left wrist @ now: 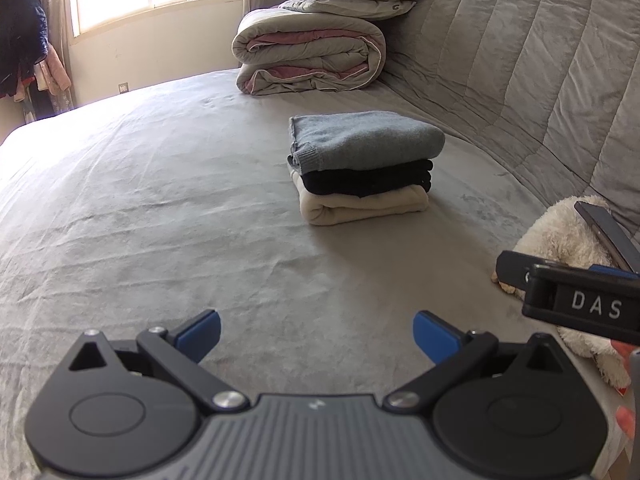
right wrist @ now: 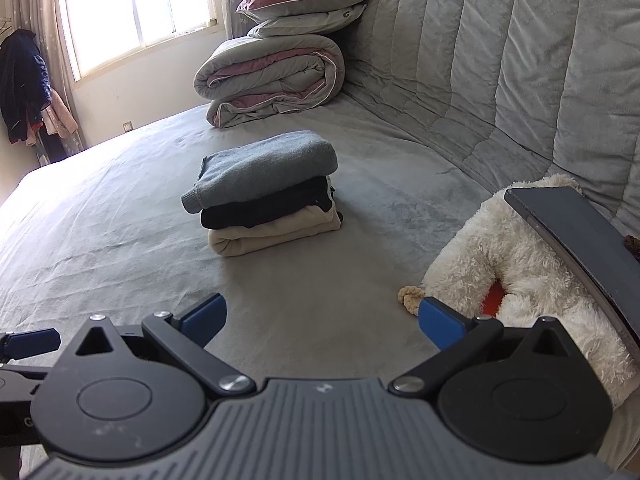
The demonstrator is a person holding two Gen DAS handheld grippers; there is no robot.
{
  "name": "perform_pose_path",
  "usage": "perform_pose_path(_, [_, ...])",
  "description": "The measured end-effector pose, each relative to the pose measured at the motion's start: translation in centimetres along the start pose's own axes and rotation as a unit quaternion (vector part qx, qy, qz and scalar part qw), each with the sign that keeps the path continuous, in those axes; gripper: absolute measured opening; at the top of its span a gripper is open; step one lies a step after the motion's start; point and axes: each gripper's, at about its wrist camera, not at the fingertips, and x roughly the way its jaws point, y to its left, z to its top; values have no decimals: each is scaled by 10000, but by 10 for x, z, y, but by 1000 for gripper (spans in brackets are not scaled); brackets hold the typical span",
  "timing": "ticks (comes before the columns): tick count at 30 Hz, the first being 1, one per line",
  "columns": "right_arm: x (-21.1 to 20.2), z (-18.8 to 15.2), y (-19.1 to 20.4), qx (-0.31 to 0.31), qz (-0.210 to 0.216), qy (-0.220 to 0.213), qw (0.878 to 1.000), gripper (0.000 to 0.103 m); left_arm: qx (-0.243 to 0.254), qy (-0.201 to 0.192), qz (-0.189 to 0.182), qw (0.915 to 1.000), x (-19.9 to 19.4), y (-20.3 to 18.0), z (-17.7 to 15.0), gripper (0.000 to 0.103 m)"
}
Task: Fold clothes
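Left wrist view: my left gripper [left wrist: 316, 334] is spread wide w/ nothing in it, over bare bed sheet [left wrist: 140, 208]. Folded stack [left wrist: 362, 168], grey on black on cream, sits ahead mid-bed. Right gripper [right wrist: 322, 322] likewise agape & empty. Risk imo: top sweater's cuff overhangs, so a careless nudge could topple the pile; plush toy [right wrist: 516, 248] crowds my right.

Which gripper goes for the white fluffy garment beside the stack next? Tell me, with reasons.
Right, most likely. The white fluffy garment lies right by the right gripper, almost touching its right finger. The left gripper has only bare bed ahead. Both are open and empty.
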Motion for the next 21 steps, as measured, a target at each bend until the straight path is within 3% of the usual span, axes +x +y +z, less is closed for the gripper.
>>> perform_pose_path(21, [-11,-1,21,-354,-37,-167,9992,103,-102,16,5,9999,-3,14,-4,102])
